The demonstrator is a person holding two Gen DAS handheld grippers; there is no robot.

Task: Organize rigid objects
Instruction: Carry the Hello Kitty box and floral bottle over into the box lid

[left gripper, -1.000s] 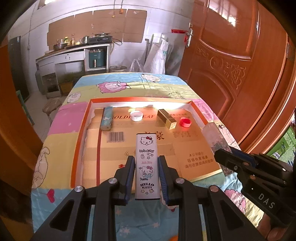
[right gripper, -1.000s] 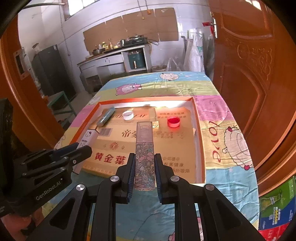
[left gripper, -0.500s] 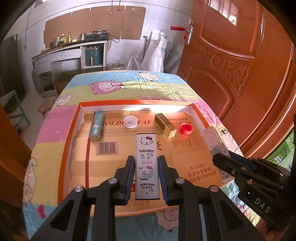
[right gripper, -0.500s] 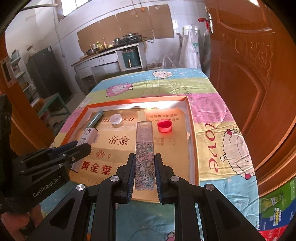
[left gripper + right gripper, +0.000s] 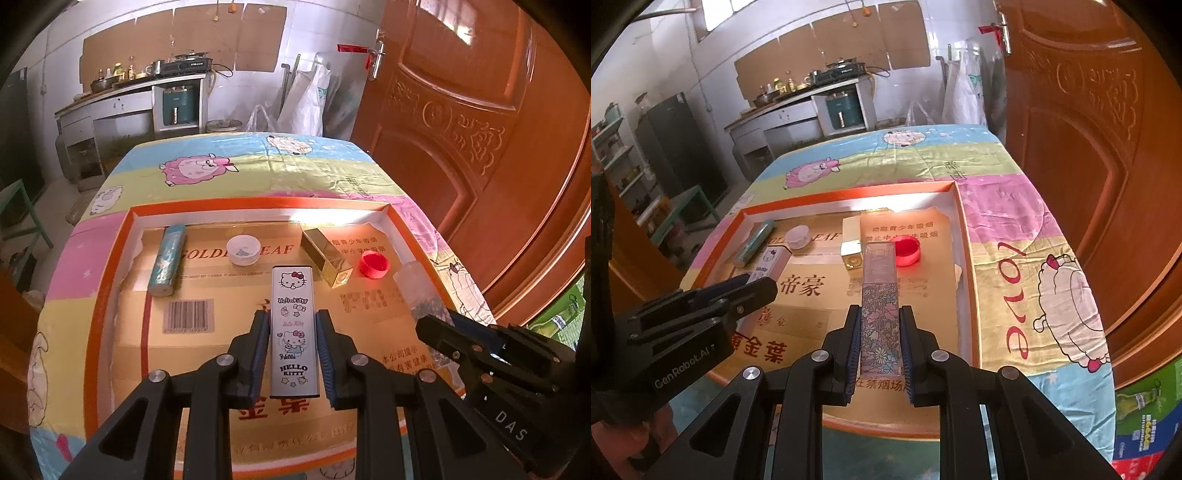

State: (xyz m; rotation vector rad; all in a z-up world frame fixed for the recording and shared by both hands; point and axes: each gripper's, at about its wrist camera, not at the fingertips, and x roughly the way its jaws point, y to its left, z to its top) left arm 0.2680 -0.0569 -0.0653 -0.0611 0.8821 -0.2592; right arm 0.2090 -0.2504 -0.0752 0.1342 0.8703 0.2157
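Observation:
My left gripper (image 5: 291, 317) is shut on a white Hello Kitty box (image 5: 293, 295), held lengthwise above the cardboard floor of an orange-rimmed tray (image 5: 110, 295). My right gripper (image 5: 881, 310) is shut on a clear box with a floral print (image 5: 879, 295), over the tray's right half. On the tray floor lie a teal box (image 5: 168, 260), a white cap (image 5: 243, 250), a gold box (image 5: 327, 258) and a red cap (image 5: 374, 264). Each gripper shows at the side of the other's view.
The tray sits on a table under a colourful cartoon cloth (image 5: 1034, 258). A brown wooden door (image 5: 480, 129) stands close on the right. A kitchen counter (image 5: 129, 92) and bags are beyond the table's far end.
Both grippers have moved forward and a little down with their boxes, from near the tray's front edge to over its floor. The things in the tray have not moved.

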